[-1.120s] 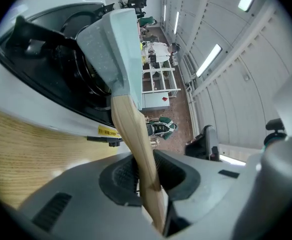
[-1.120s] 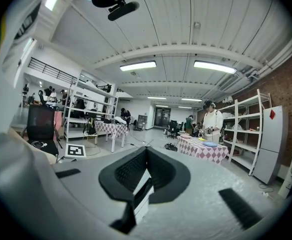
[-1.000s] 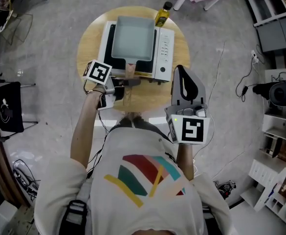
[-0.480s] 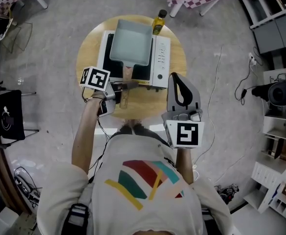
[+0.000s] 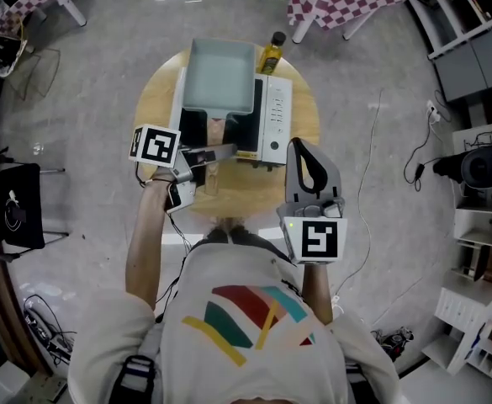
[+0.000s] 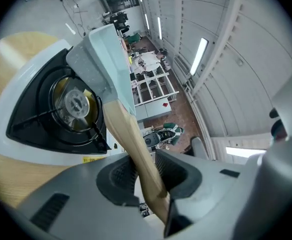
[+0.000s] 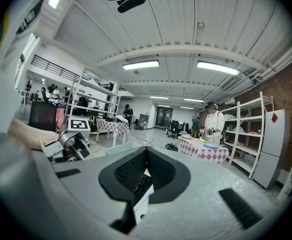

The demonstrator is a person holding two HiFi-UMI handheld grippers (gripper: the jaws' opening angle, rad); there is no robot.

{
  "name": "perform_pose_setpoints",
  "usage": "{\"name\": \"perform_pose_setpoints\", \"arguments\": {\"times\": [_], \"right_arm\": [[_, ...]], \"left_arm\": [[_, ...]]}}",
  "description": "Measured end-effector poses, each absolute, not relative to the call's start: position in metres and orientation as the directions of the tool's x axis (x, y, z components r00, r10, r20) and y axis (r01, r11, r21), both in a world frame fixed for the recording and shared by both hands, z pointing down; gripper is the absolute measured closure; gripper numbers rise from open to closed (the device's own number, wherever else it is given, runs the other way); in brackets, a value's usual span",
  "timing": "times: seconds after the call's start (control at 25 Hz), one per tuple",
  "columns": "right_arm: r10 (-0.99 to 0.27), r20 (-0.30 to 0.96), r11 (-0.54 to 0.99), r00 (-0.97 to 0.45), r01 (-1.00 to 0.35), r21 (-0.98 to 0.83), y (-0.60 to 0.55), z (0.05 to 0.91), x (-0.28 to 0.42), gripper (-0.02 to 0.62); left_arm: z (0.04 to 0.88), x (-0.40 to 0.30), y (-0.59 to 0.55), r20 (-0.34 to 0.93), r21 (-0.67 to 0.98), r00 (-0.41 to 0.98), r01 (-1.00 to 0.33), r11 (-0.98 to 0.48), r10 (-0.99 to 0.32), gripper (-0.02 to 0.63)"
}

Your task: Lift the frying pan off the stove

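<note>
Nearest the body, the right gripper [image 5: 301, 144] hangs over the near edge of the round wooden table [image 5: 157, 99]. Its jaws are together with nothing between them. It sits well apart from the cooking gear, probably as a spare hand kept out of the lift's way.

Further out, the left gripper [image 5: 220, 151] does the work. It points almost level at the wooden handle [image 5: 218, 128] and takes it at the near end, which keeps the fingers away from the burner and gives room to raise the load. In the left gripper view the handle [image 6: 131, 139] runs straight between the jaws, with a ribbed pad against the wood on each side. The jaws have just been opening a little, but the grip holds, narrow and firm.

Beyond the fingers, the handle slopes up to the frying pan [image 5: 219, 78], a pale rectangular one. It extends away from the gripper, so all its weight sits ahead of the pads. It hangs above the stove [image 5: 275, 116] and pushed toward the far side. That leaves the burner [image 6: 76, 104] uncovered below its near end. From above I cannot tell whether the far edge has fully cleared the stove top.

An oil bottle [image 5: 272, 53] stands just beside the pan's far right corner, close enough to mind when carrying it away.
</note>
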State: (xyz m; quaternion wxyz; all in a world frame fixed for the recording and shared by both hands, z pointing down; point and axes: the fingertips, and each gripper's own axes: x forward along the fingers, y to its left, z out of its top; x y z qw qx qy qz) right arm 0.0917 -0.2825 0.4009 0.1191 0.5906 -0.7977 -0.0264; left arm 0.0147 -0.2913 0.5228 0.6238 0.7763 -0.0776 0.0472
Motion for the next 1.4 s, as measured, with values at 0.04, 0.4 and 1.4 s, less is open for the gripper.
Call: {"name": "perform_pose_setpoints", "arguments": {"times": [0.04, 0.4, 1.4], "right_arm": [[-0.948, 0.155, 0.303, -0.277, -0.935, 0.184, -0.283, 0.4, 0.092, 0.597], [-0.958, 0.069, 0.288, -0.28, -0.936, 0.202, -0.29, 0.37, 0.093, 0.597], [-0.941, -0.225, 0.205, -0.254, -0.954, 0.219, -0.282, 0.272, 0.093, 0.597]], "left_arm": [[0.514, 0.015, -0.293, 0.165, 0.959, 0.984, -0.176, -0.22, -0.067, 0.518], [0.426, 0.021, -0.306, 0.14, 0.851, 0.987, -0.162, -0.5, -0.082, 0.514], [0.248, 0.024, -0.252, 0.021, 0.53, 0.996, -0.08, -0.844, -0.081, 0.509]]}}
